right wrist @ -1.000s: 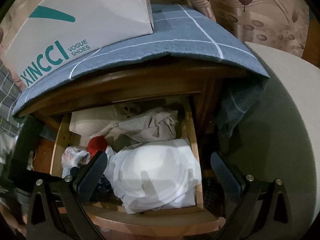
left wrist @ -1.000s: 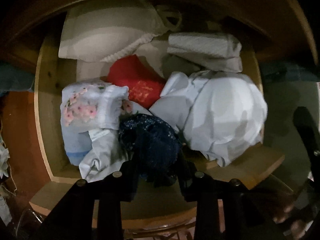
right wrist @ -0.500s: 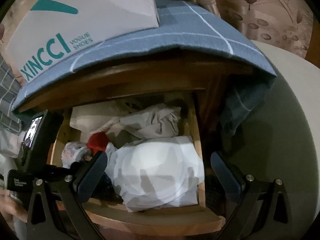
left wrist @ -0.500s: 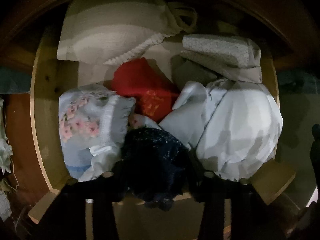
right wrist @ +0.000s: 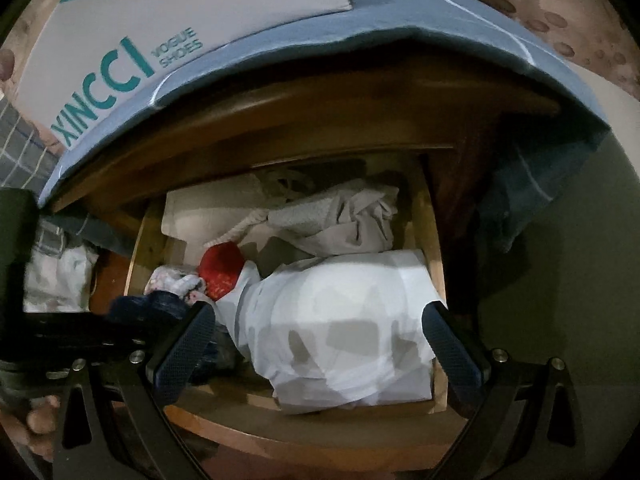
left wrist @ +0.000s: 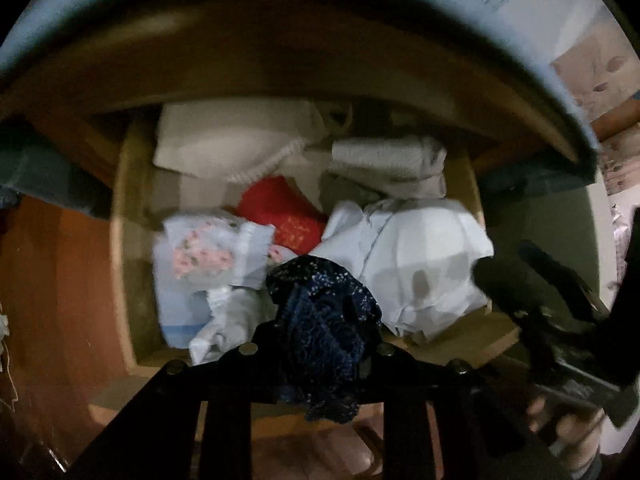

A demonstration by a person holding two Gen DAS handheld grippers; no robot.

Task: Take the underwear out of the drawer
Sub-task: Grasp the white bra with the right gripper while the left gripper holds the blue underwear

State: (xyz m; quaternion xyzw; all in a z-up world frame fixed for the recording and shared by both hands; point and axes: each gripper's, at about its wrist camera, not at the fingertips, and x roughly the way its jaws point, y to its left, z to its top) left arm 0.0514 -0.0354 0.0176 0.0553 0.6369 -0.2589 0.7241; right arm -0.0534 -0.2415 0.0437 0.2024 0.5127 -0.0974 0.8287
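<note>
My left gripper (left wrist: 320,336) is shut on dark navy lace underwear (left wrist: 324,320) and holds it lifted above the front of the open wooden drawer (left wrist: 120,240). The underwear hangs bunched between the jaws; in the right wrist view it shows at the left (right wrist: 148,306). My right gripper (right wrist: 316,344) is open and empty, hovering over a white garment (right wrist: 340,320) at the drawer's right front. The right gripper also shows at the right edge of the left wrist view (left wrist: 520,284).
The drawer holds a red item (left wrist: 280,212), a floral light-blue garment (left wrist: 200,256), a white garment (left wrist: 420,264), grey folded cloth (left wrist: 392,160) and a cream piece (left wrist: 224,140). A XINCCI shoe box (right wrist: 160,20) sits on a blue cloth (right wrist: 400,28) above.
My left gripper closed on the navy underwear and pulled it up and back out of the pile. The right gripper moved slightly closer to the drawer.
</note>
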